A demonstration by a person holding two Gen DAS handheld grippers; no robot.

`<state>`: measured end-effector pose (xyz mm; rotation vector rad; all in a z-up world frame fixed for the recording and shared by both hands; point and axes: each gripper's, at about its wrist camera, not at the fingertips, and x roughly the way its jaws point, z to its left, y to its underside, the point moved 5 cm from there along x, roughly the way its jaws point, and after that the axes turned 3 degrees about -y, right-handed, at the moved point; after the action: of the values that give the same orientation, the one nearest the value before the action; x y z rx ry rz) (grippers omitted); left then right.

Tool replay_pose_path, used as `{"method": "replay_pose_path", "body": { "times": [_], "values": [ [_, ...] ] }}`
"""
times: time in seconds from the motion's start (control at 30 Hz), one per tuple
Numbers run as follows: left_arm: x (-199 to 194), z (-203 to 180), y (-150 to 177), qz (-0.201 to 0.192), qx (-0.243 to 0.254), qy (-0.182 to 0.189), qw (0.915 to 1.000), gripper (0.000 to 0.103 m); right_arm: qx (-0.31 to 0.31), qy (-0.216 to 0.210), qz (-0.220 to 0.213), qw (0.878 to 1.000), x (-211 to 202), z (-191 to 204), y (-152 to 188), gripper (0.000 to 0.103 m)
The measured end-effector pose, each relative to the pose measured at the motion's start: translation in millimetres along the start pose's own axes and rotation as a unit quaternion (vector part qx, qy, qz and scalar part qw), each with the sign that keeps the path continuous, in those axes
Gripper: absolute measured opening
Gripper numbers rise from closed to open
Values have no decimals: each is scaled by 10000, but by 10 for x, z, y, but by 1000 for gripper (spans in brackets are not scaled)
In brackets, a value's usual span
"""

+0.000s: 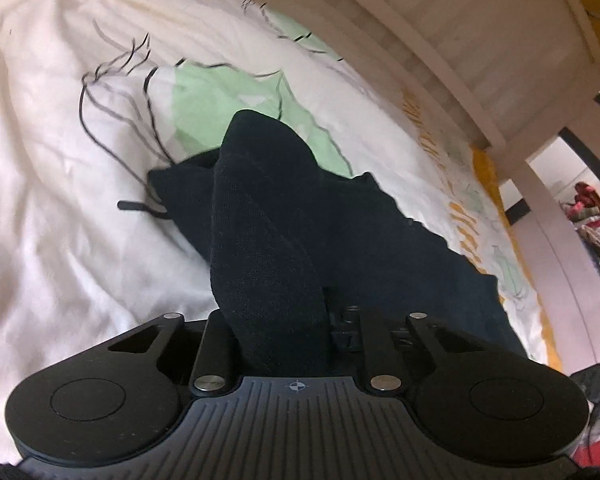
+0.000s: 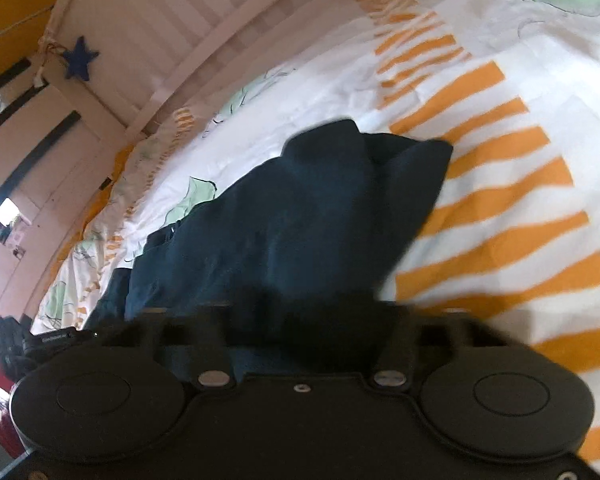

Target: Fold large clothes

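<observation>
Both jaws pinch the dark navy knitted garment point(image 1: 260, 216), left gripper point(image 1: 284, 320) and right gripper point(image 2: 300, 320); it stretches lengthwise ahead over the white patterned bed cover point(image 1: 60, 200).

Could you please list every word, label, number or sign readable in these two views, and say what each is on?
White lettering on a black device at the lower left of the right wrist view: too small and blurred to read.
Crosshair mark, no text, on the left gripper's body.
Nothing else is readable.

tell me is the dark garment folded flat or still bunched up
Bunched, not folded flat: the dark garment rises in a thick ridge from the left gripper and lies crumpled over the bedcover.
</observation>
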<state>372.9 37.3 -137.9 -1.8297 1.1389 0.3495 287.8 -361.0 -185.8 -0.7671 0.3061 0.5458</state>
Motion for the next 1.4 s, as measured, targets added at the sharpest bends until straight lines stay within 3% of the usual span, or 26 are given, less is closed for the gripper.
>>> {"method": "replay_pose_path", "body": {
  "times": [0.13,0.3,0.5,0.63,0.7,0.77,0.83,0.9,0.93,1.13,1.4],
  "values": [
    [-255,-122,-14,-225,-274,209,9992,19,17,83,-180,9998,-181,174,-40,29],
    [-598,-353,70,-253,-176,464,9984,18,100,-83,-308,9994,-560,370,9,25],
    [-1009,-405,430,4,-322,694,9971,18,133,-70,-133,9998,-1100,556,293,24],
    [-1233,-321,753,324,-350,733,9962,19,199,69,353,9992,-1367,575,611,25],
    [-1253,-224,923,451,-213,537,9973,20,240,205,671,9972,-1405,538,791,27],
    [-1195,-82,1051,478,-50,-3,9988,25,191,472,929,9944,-1401,455,978,36],
    [-1132,47,1116,381,126,-395,9984,36,191,857,931,9918,-1356,319,1089,57],
    [-1079,121,1149,262,234,-640,9973,50,311,1079,810,9904,-1306,200,1117,66],
    [-1065,131,1153,188,306,-730,9967,57,351,1100,730,9906,-1279,162,1108,67],
    [-1025,155,1150,35,565,-947,9939,71,270,1009,163,9944,-1173,59,910,69],
    [-1081,154,1239,-88,676,-1000,9927,78,105,1396,-541,9887,-1206,-107,775,71]
  ]
}}
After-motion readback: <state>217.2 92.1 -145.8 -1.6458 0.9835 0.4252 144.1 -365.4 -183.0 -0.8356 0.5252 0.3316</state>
